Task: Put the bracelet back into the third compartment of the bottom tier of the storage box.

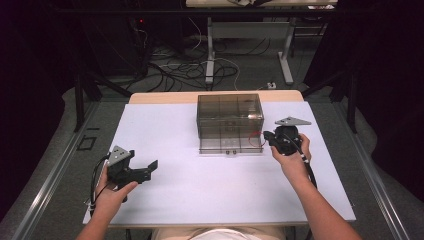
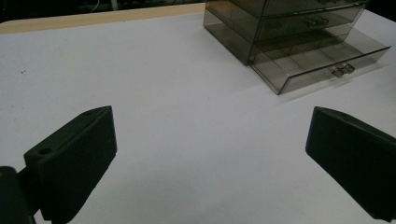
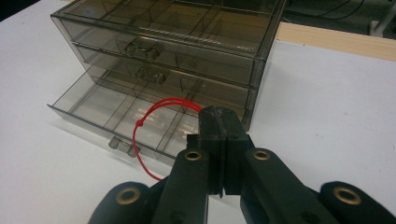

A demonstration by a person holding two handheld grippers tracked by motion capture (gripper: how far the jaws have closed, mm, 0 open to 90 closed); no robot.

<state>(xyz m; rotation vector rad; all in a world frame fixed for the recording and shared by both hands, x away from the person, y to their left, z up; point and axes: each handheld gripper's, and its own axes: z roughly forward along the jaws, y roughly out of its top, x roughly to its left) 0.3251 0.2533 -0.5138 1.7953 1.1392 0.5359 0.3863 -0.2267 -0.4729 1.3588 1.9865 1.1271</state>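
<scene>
Two hand-held grippers: our right hand-held gripper (image 3: 219,154) is clamped on a red string (image 3: 140,123) looping just ahead over the open bottom drawer (image 3: 100,109); left hand-held gripper (image 2: 205,154) gapes wide, empty. Risk: string snags the drawer wall, drops outside.

I can read no text, label, brand mark, number or sign in any of my views. The smoky clear drawer box (image 1: 230,122) carries no lettering on its fronts or handles (I checked it close up from both tool cameras). The white tabletop (image 1: 210,185) is unmarked, and the black faces of the tools bear no print I can make out. In the dim background of the high view, past the tabletop's far edge, everything is too dark and too small for me to read.
</scene>
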